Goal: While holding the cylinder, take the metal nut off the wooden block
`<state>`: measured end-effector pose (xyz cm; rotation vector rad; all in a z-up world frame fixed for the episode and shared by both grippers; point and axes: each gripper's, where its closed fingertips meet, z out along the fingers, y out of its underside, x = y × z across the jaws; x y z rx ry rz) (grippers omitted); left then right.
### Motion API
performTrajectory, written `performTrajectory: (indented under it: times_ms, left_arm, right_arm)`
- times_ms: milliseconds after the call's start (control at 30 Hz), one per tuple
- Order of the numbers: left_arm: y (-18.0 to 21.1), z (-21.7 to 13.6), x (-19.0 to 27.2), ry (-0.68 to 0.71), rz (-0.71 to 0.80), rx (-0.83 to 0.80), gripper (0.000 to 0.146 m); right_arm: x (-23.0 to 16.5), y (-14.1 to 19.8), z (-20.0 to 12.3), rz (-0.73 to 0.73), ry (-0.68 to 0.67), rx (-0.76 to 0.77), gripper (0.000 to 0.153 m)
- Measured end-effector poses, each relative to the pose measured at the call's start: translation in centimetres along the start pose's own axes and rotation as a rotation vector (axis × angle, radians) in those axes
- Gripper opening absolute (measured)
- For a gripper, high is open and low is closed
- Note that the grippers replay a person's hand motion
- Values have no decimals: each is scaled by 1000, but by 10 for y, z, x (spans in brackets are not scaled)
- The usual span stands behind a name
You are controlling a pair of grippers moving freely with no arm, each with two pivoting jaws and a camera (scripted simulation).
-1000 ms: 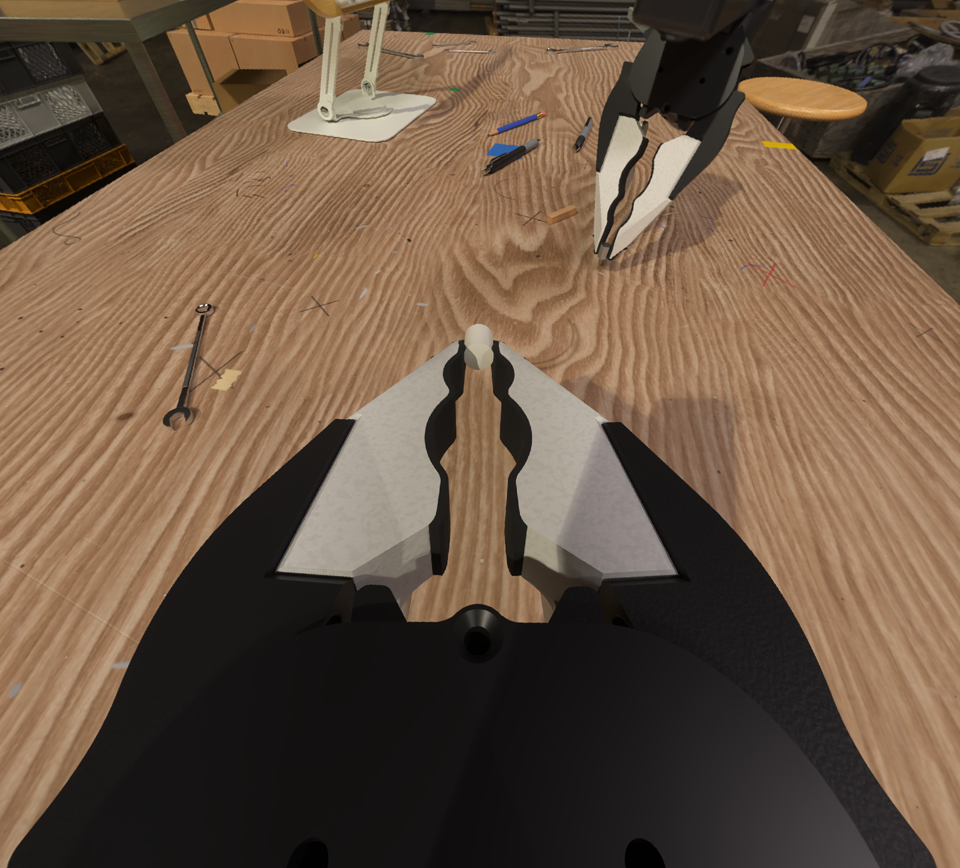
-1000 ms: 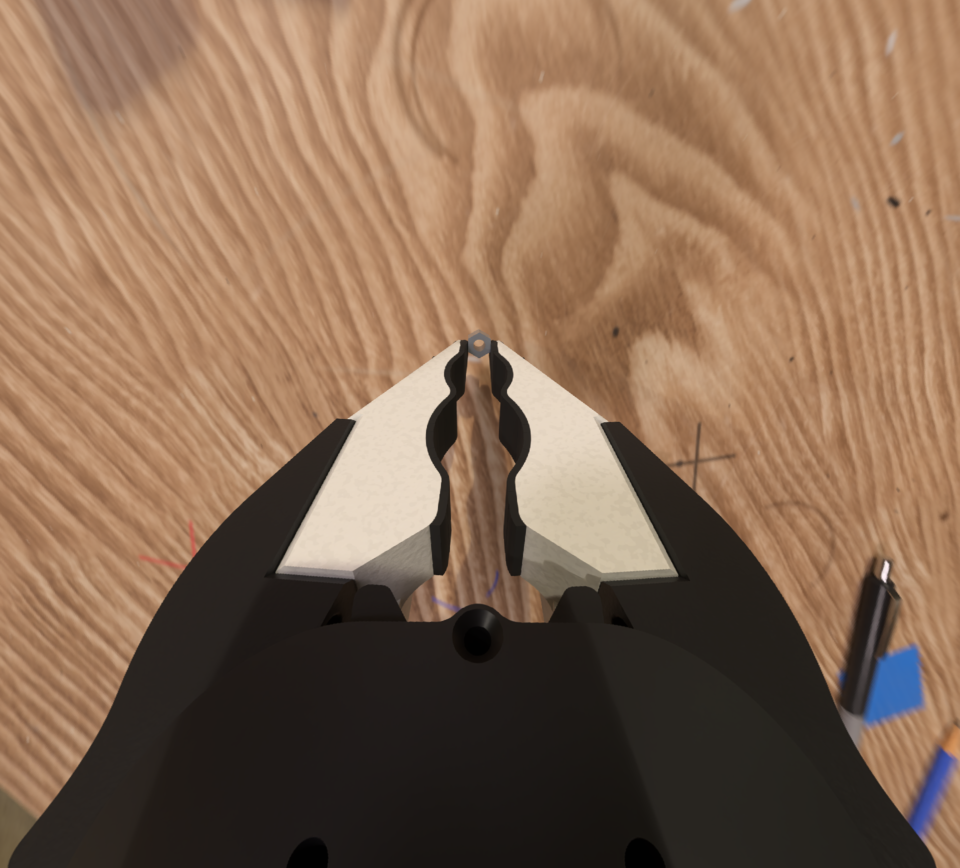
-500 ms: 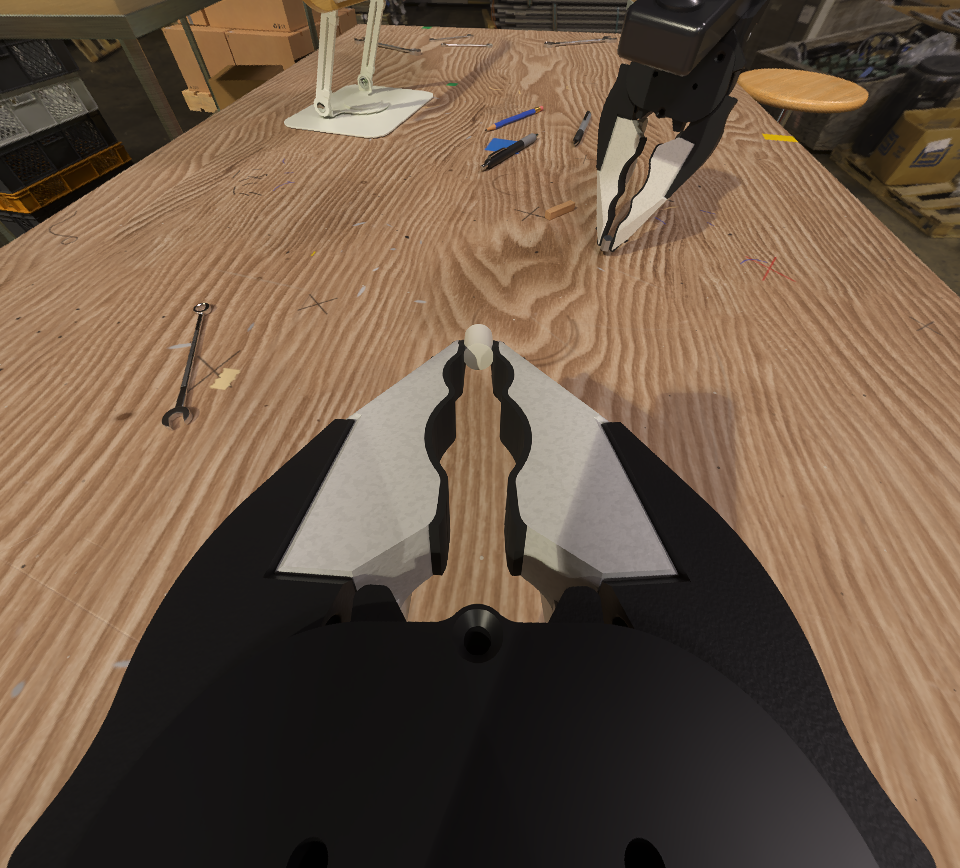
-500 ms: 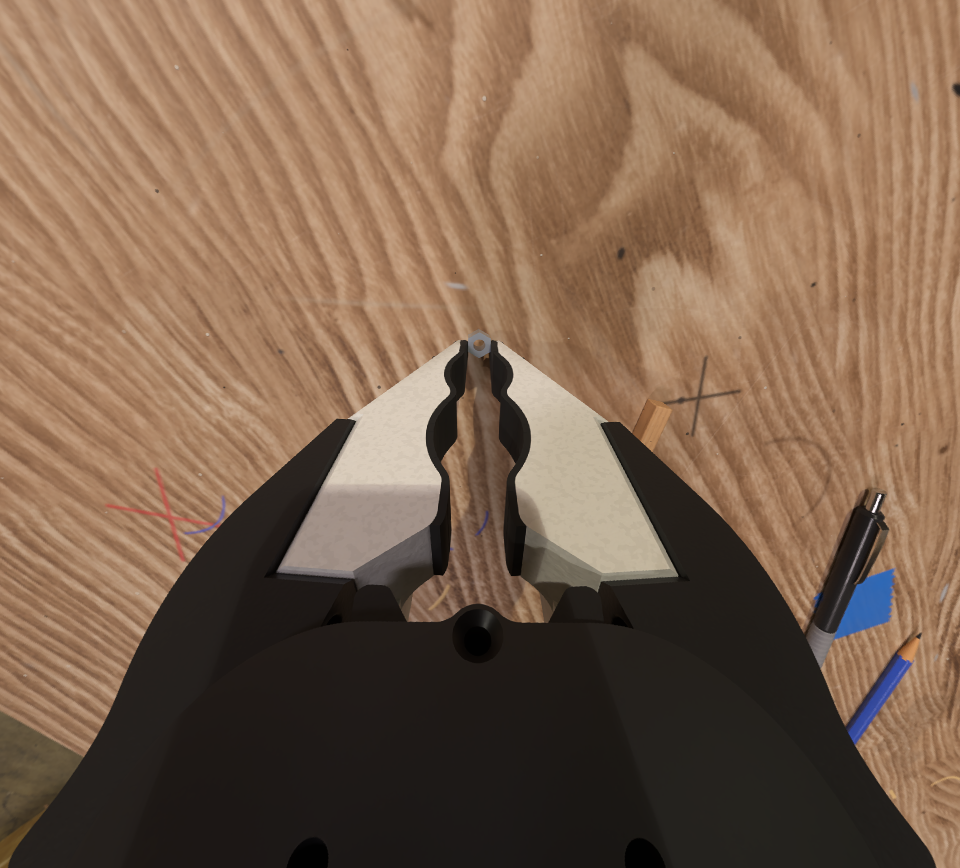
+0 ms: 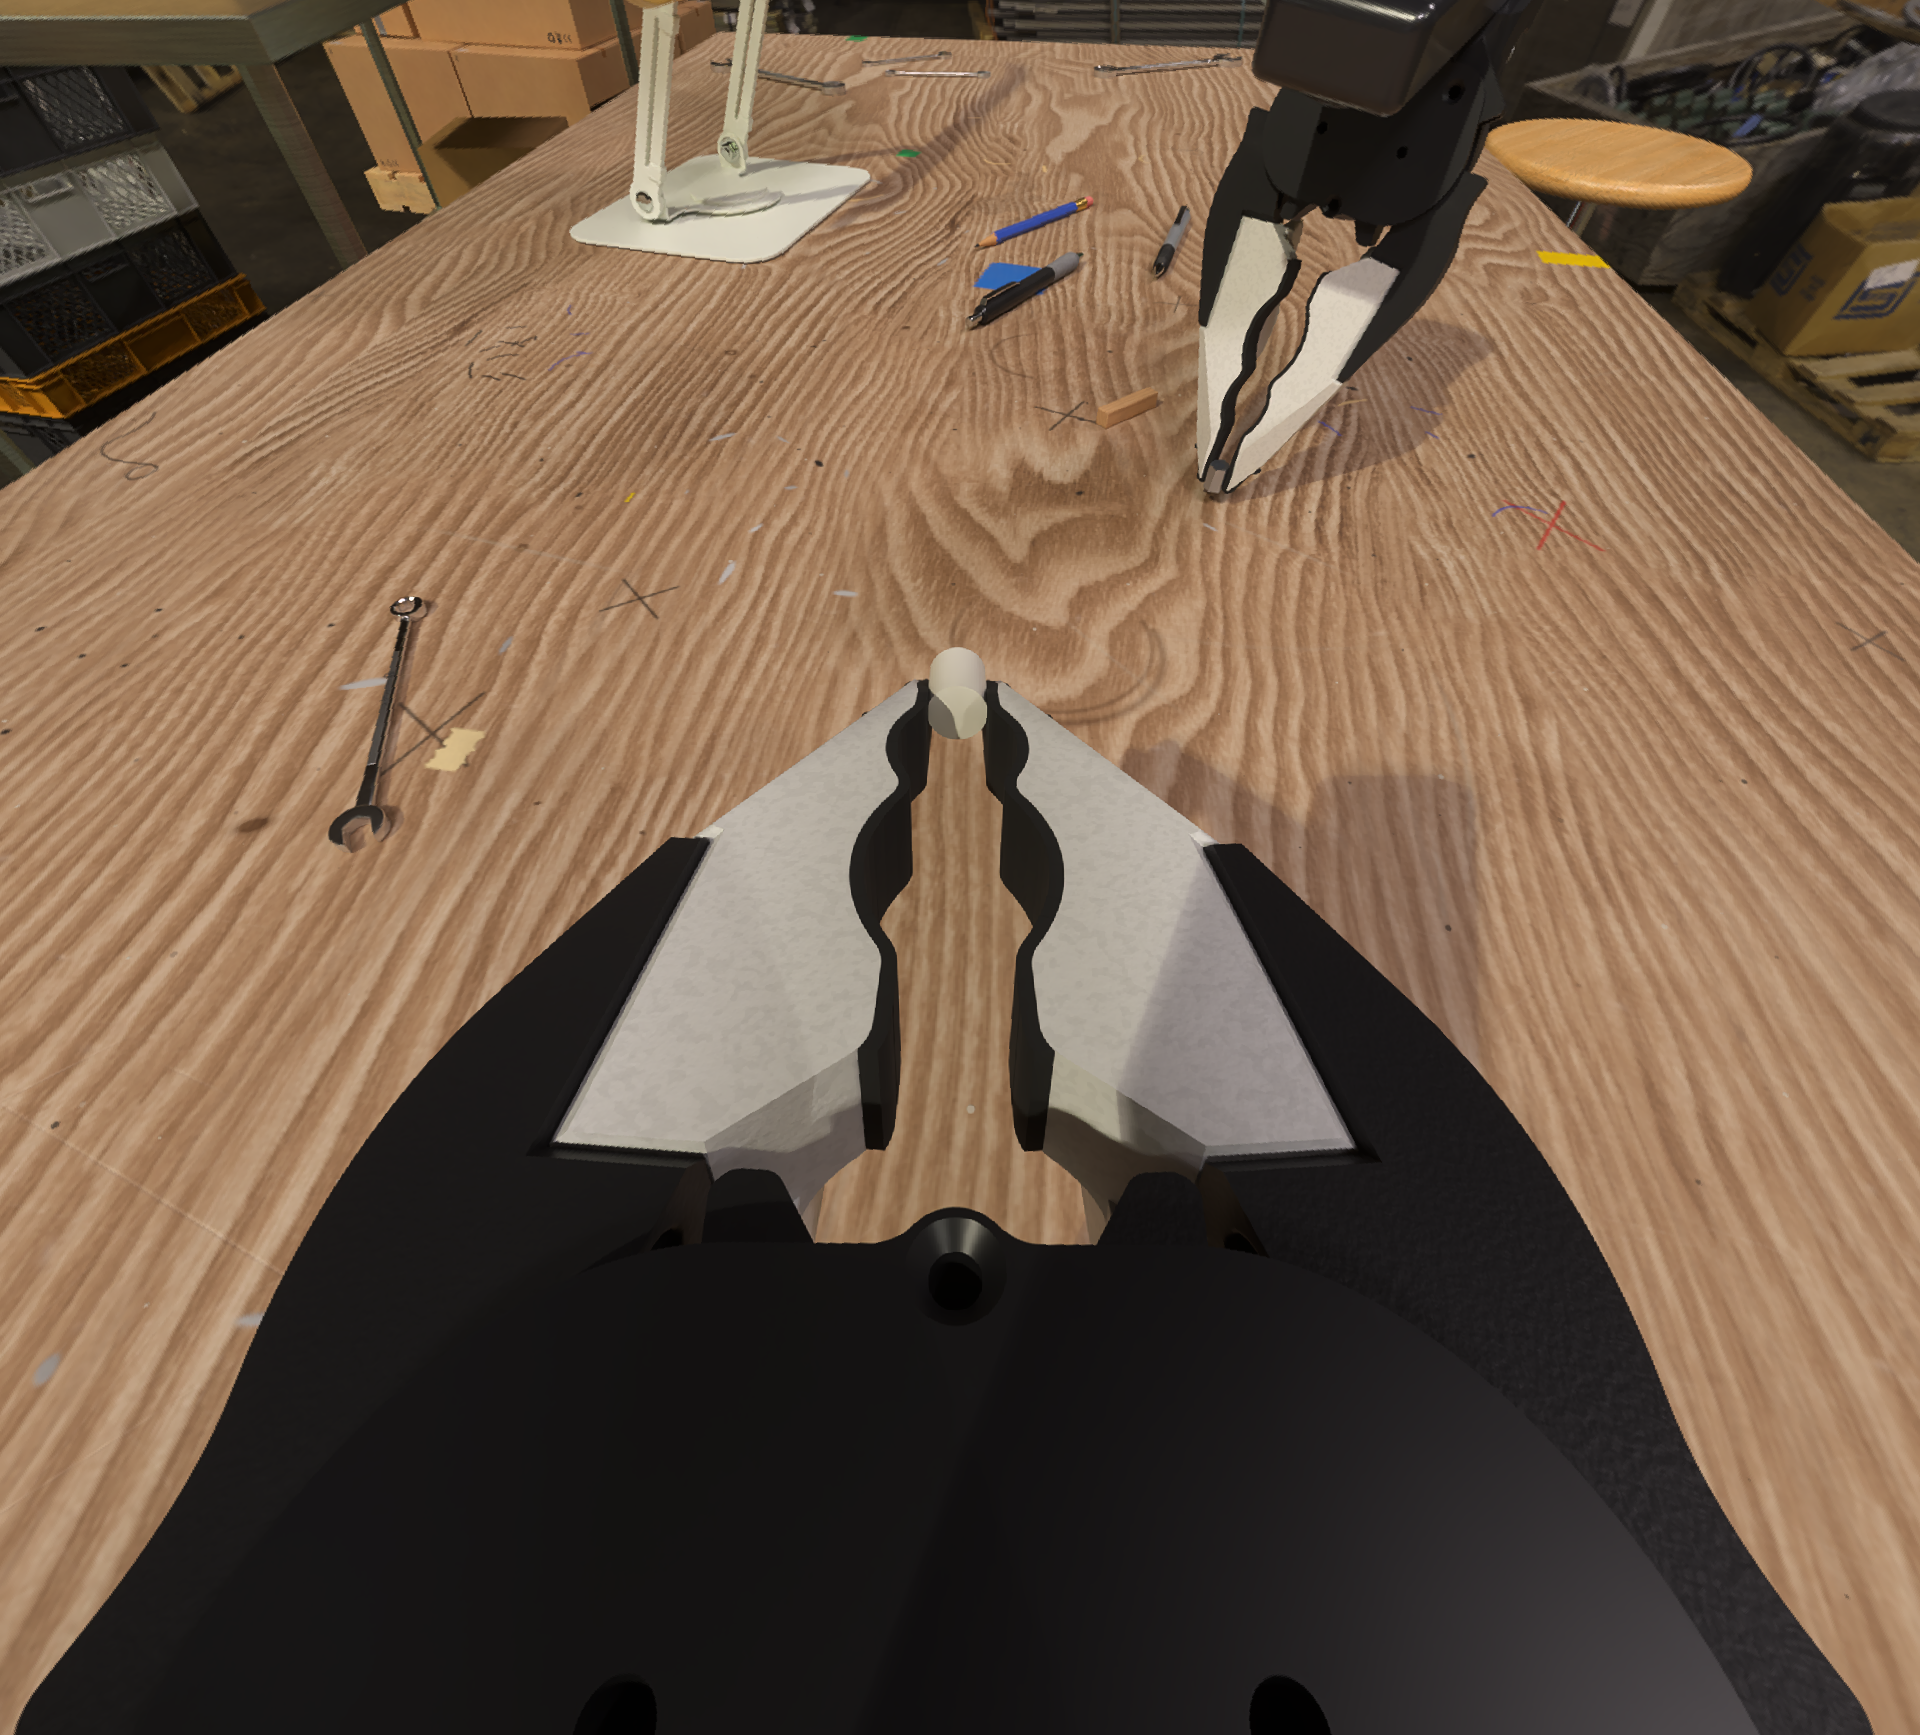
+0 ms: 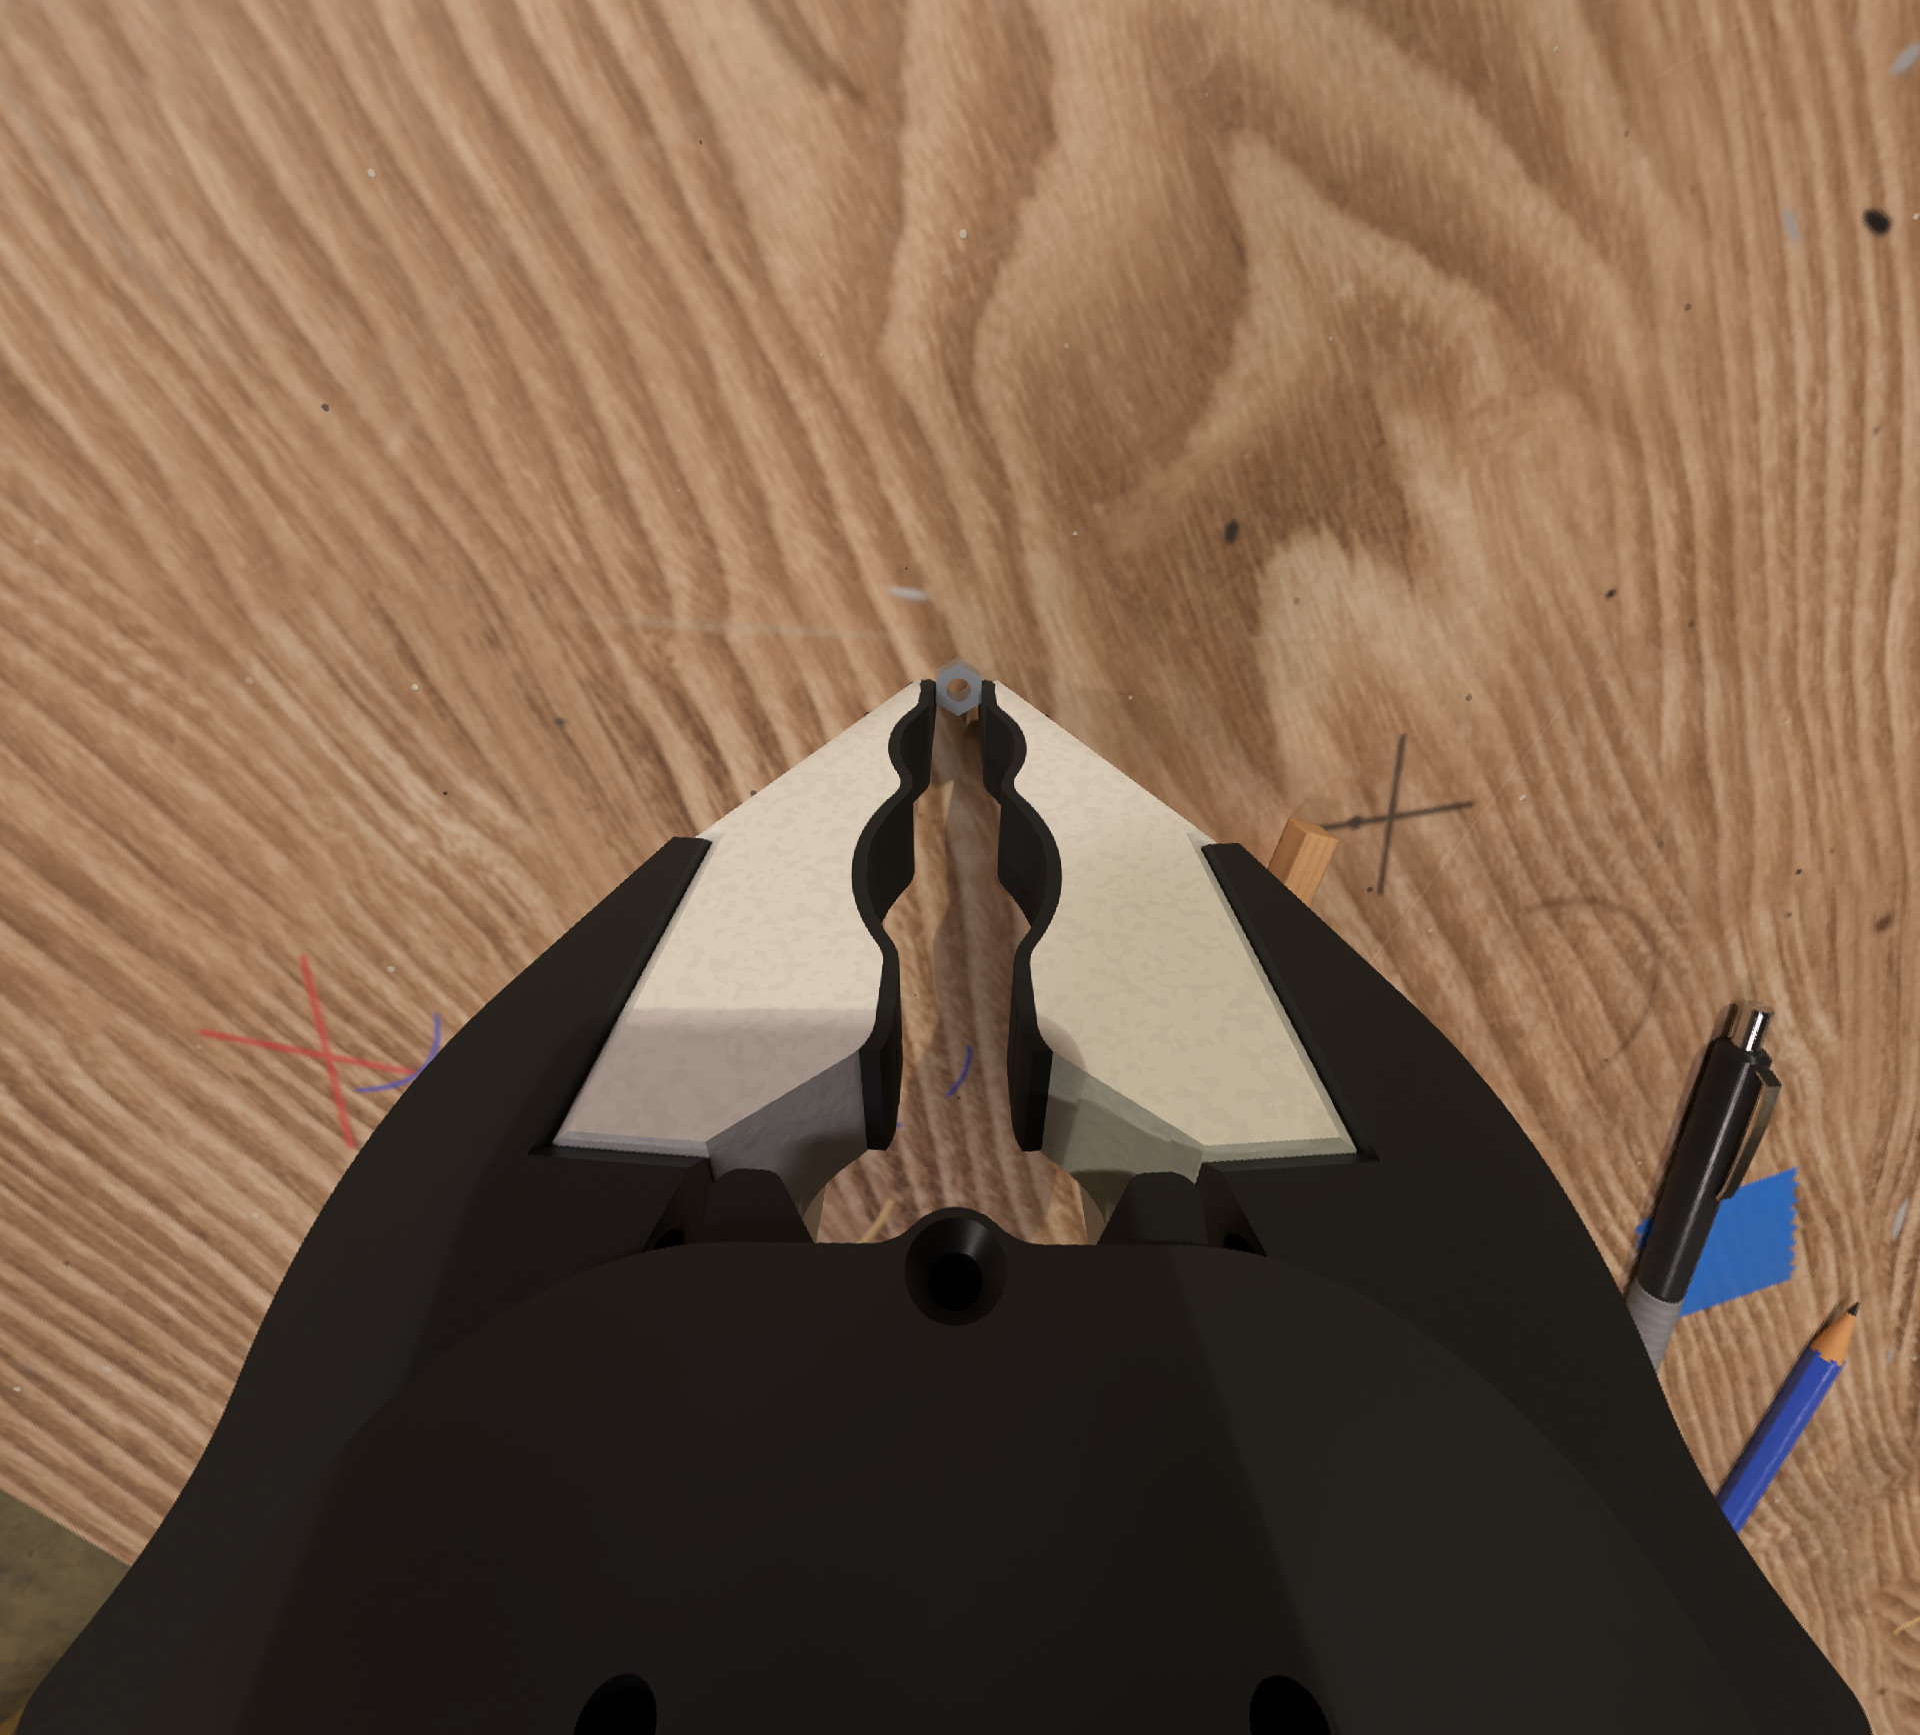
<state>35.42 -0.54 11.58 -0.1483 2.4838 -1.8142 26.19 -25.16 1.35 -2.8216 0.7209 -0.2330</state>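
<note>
My left gripper (image 5: 957,698) is shut on a small cream cylinder (image 5: 956,694) at its fingertips, held above the wooden table. My right gripper (image 6: 957,693) is shut on a small grey metal hex nut (image 6: 956,686); it also shows in the left wrist view (image 5: 1218,472), far right, tips pointing down close to the table with the nut (image 5: 1214,472) between them. The small wooden block (image 5: 1127,407) lies on the table just left of the right gripper, bare on top; in the right wrist view its end (image 6: 1301,854) peeks out beside the right finger.
A wrench (image 5: 379,725) lies at the left. Pens, a blue pencil (image 5: 1034,221) and blue tape (image 5: 1006,275) lie beyond the block; a pen (image 6: 1704,1166) shows in the right wrist view. A tablet stand (image 5: 717,205) stands at the back left, a stool (image 5: 1621,163) off the right edge.
The right gripper, holding the nut, has moved down toward the table and slightly away from the wooden block. The left gripper holds the cylinder as before and has barely shifted.
</note>
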Motion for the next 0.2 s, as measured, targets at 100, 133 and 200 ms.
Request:
performTrajectory:
  times_ms: [100, 133, 200]
  left_arm:
    - [0, 0, 0, 1, -2, 1, 9]
    - [0, 0, 0, 1, -4, 3, 9]
    - [-1, 0, 0, 2, -6, 4, 9]
  right_arm:
    - [0, 1, -1, 7, -8, -2, 8]
    - [-1, 0, -2, 8, -12, 1, 8]
    - [-2, -4, -5, 12, -10, 26, 8]
